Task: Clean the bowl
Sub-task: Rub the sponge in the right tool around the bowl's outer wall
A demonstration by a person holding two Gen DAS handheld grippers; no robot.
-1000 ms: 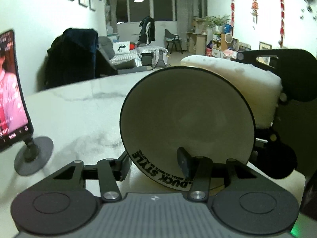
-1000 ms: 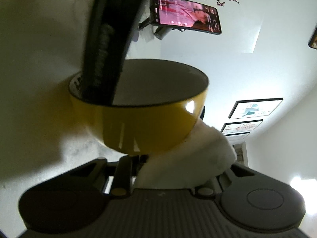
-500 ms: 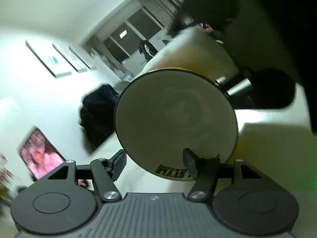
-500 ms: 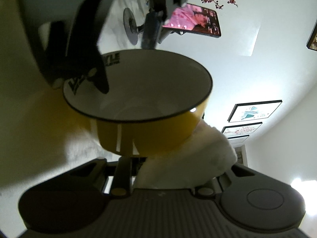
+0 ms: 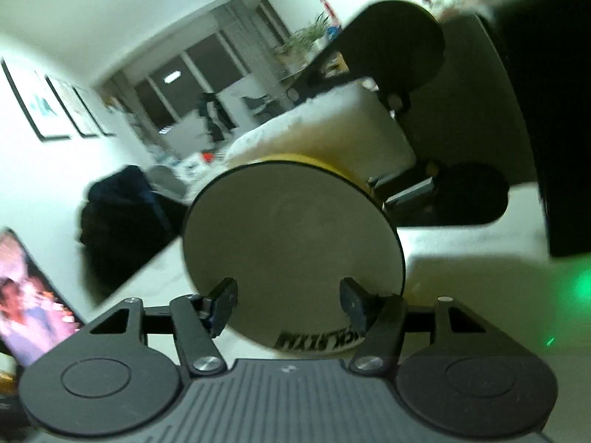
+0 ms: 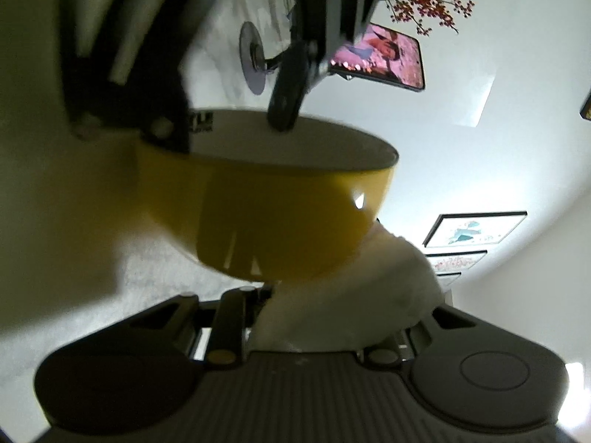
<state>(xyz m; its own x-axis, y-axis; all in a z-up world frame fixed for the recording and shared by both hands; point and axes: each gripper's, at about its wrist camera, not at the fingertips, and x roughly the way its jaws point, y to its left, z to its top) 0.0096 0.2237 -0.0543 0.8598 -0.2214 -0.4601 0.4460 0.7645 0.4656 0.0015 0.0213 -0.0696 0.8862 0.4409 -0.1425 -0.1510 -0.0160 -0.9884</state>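
Observation:
A bowl [image 5: 291,251], yellow outside and white inside with a black rim, is tipped on its side with its mouth facing the left wrist camera. My left gripper [image 5: 288,304] is open. Its jaws are closing, with the bowl's lower rim and printed lettering between them and neither pad seen pressing. From the right wrist view, the left fingers [image 6: 284,103] reach over the bowl [image 6: 280,221] rim. My right gripper [image 6: 332,313] is shut on a white cloth [image 6: 369,295], its jaws easing slightly. The cloth [image 5: 332,129] is pressed on the bowl's yellow underside.
A phone [image 6: 380,59] with a lit screen stands on a round-based holder [image 6: 253,62] on the marbled white table [image 6: 147,277]. Red flowers [image 6: 424,3] stand behind it. A chair draped in dark clothing [image 5: 122,221] is beyond the table's far edge.
My left gripper has rolled around the bowl, so the lettering now sits by its right finger. Its left finger came from behind the rim to the front. The jaws stand wider. The cloth stays gripped.

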